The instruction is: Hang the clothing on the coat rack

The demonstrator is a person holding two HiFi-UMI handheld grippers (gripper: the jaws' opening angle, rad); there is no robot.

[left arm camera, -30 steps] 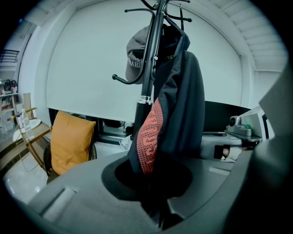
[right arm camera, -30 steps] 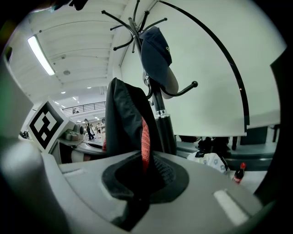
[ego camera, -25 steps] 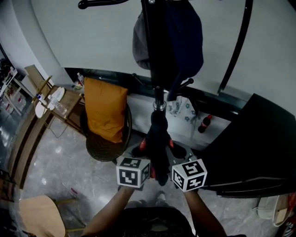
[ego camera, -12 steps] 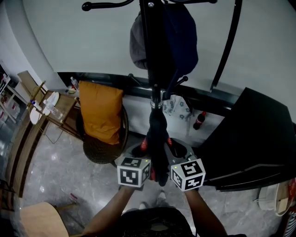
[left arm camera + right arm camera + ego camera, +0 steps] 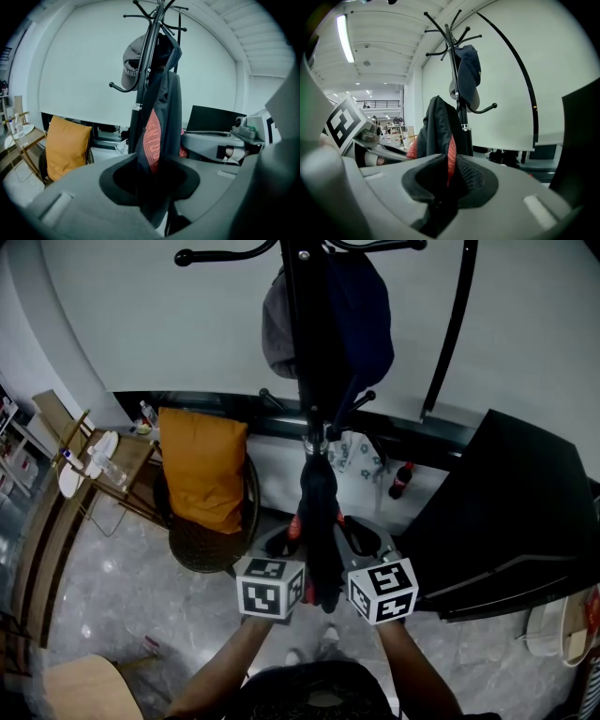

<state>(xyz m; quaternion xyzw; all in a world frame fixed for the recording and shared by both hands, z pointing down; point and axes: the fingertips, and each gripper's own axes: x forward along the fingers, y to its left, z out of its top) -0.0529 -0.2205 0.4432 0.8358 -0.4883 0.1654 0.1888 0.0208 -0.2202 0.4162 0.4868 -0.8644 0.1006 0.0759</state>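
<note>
Both tools are up in front of the person, side by side, jaws pointing at the coat rack. Left gripper: jaws closed on a fold of the dark jacket, with red patterned lining showing in the pinch. Right gripper: jaws likewise clamped on the same jacket, a red edge of lining caught between them. In the head view the jacket hangs as a narrow bundle between the two grippers. Its lower end dangles just below them, and its upper end rises ahead of them to the rack's pole, touching it or just in front, can't tell which. Higher up the pole, above and beyond both grippers, a grey cap sits on a hook, with a dark blue item beside it on the right-gripper side. Ahead and left of the left gripper, an orange cushion stands upright in a dark round chair. Ahead and right of the right gripper, a thin black curved pole rises against the pale wall; a black slab lies nearer on that same side
</note>
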